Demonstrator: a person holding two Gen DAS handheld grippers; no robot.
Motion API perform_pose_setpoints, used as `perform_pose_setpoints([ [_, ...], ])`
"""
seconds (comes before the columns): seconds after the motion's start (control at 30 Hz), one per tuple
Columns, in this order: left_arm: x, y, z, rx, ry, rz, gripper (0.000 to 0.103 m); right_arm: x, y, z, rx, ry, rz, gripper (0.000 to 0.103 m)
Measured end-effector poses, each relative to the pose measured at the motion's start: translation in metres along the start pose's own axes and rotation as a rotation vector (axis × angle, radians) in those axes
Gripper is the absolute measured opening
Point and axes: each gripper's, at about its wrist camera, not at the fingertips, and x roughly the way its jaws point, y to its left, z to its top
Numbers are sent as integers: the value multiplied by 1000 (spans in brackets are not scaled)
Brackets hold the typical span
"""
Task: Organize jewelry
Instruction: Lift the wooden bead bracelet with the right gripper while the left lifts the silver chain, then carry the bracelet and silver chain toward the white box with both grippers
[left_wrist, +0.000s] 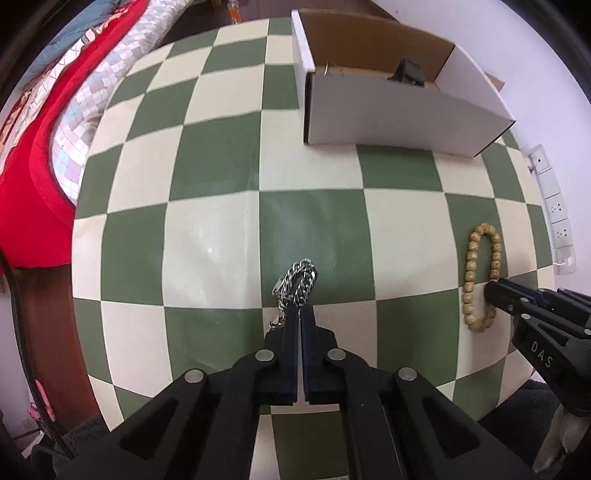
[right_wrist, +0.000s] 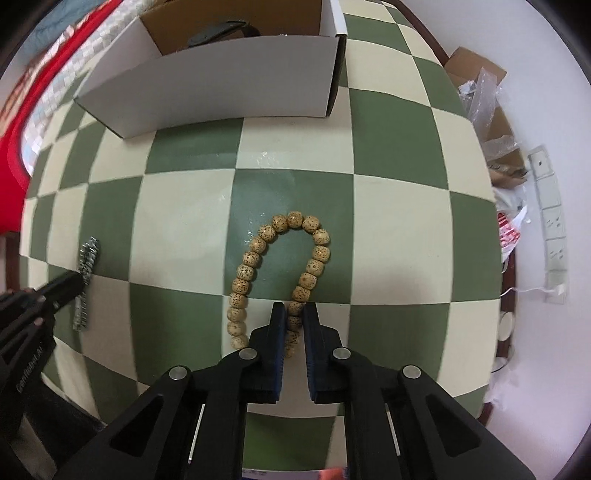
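Writing: your right gripper (right_wrist: 294, 314) carries white letters "DAS" on its black arm, seen from the left wrist view; the lettering on your left gripper (left_wrist: 300, 308) is too blurred to read.
Left fingers: your black fingers (left_wrist: 290, 332) are closed on the silver metal link chain (left_wrist: 297, 282), which bunches in a twisted heap at their tips.
Right fingers: closed on one side of the tan speckled round-bead bracelet (right_wrist: 280, 266), pinching a bead between the pads.
Bracelet: a long loop lying flat on the glossy green-and-cream checkered surface (right_wrist: 399, 206).
Box: the open white cardboard box with a brown inside (left_wrist: 399, 110) stands at the far side, well apart from both pieces.
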Motion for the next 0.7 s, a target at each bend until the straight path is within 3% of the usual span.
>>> perform_pose_setpoints([
  [0.33,-49,2,9,-7,-100,-70,0,-50,-11,5,87,-125,130,10],
  [0.7,-118,-9,43,29,-175,-267,0,-130,-5,27,70,-278,204,10],
])
